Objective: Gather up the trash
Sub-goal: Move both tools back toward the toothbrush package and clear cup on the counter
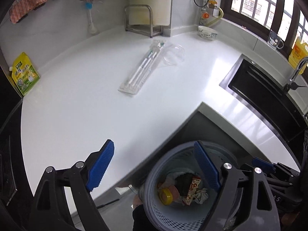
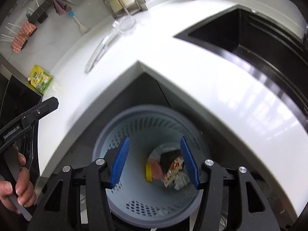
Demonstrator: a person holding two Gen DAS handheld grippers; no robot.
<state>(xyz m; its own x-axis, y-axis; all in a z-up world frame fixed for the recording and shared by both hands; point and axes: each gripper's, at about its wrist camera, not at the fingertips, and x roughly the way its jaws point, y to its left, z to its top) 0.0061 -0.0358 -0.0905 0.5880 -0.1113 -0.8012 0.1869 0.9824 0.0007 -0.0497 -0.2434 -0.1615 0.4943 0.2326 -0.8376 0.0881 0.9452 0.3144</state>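
Observation:
A pale blue perforated trash basket (image 2: 132,198) stands on the floor in the counter's inner corner; it also shows in the left wrist view (image 1: 154,211). Inside lie a snack wrapper (image 2: 173,168), a yellow cap (image 2: 148,172), pink and dark scraps and crumpled paper. My right gripper (image 2: 154,163) is open and empty, right above the basket mouth. My left gripper (image 1: 156,167) is open and empty, over the counter edge beside the basket. On the white counter (image 1: 77,115) lie a clear toothbrush package (image 1: 142,69) and a clear plastic lid (image 1: 173,54).
A yellow-green pouch (image 1: 25,75) stands at the counter's left end. A bowl (image 1: 207,33), a metal rack (image 1: 138,19) and a bottle brush (image 1: 90,17) are at the back wall. A black sink (image 1: 269,100) with a tap is on the right, with an oil bottle (image 1: 298,53) by the window.

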